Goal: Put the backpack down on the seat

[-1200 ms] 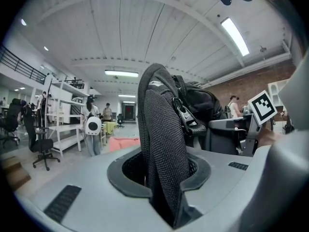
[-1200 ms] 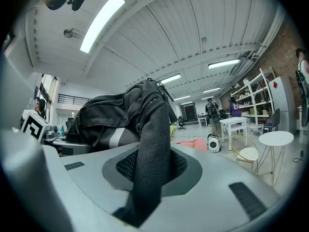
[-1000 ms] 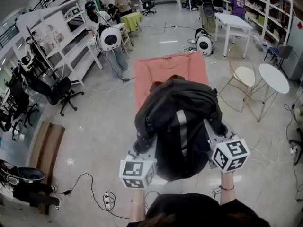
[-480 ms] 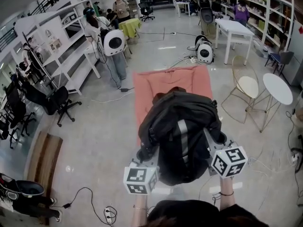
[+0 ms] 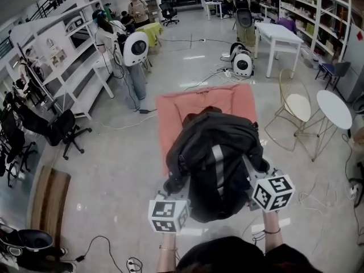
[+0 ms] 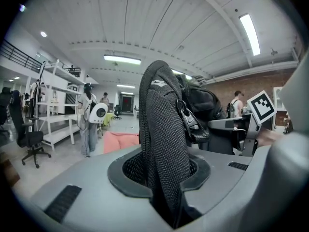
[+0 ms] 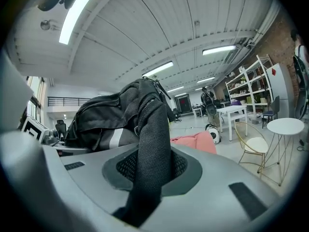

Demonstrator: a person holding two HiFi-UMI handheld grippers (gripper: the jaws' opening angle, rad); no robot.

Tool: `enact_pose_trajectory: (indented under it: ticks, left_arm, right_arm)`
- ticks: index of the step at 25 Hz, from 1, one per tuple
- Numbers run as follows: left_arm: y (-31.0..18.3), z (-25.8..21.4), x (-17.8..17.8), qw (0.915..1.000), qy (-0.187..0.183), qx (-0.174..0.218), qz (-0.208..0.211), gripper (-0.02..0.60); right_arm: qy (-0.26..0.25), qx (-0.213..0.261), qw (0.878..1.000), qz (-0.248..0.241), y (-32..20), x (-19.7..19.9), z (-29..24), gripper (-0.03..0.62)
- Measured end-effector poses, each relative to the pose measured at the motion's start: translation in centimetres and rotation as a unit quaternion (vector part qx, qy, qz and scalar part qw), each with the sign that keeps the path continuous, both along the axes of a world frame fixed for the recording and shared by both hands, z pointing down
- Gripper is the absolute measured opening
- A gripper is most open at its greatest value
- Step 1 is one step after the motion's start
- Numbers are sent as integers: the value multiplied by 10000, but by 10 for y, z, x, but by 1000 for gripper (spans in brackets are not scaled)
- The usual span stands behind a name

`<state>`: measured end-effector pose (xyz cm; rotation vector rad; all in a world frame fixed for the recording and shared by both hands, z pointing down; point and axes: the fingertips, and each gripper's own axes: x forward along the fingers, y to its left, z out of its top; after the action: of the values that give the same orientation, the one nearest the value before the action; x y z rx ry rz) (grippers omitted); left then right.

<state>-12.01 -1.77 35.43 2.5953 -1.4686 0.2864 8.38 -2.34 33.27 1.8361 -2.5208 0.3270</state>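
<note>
A black backpack (image 5: 216,158) with a grey stripe hangs in the air by its two mesh shoulder straps, over the near end of a pink padded seat (image 5: 193,104). My left gripper (image 5: 173,185) is shut on the left strap (image 6: 164,144), which runs up between its jaws. The right gripper (image 5: 259,168) is shut on the right strap (image 7: 152,144). The left gripper view catches the seat (image 6: 123,141) behind the strap. In the right gripper view the backpack's body (image 7: 111,115) sits at the left and the seat (image 7: 195,141) beyond it.
A gold wire chair (image 5: 296,104) and a round white table (image 5: 334,108) stand right of the seat. Two round white robots (image 5: 135,47) (image 5: 243,61) and several people are beyond it. White shelving (image 5: 51,67) and an office chair (image 5: 62,132) line the left. Cables lie on the floor.
The seat has come nearer and lower in the head view, and the backpack now overlaps more of it. Both grippers keep their hold on the straps.
</note>
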Motion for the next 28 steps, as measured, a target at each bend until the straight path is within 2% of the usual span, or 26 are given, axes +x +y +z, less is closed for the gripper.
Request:
enact_pose_trajectory:
  ticks: [15,28]
  left_arm:
    - [-88,48,9,9982,22,-595,17,110]
    - [-177,111,33,9918,87,-1177,-495,109]
  right_arm:
    - [-130,-571,9983,58,-87,8,46,84]
    - [-200,-1043,9933,-448,-193,29,105,84]
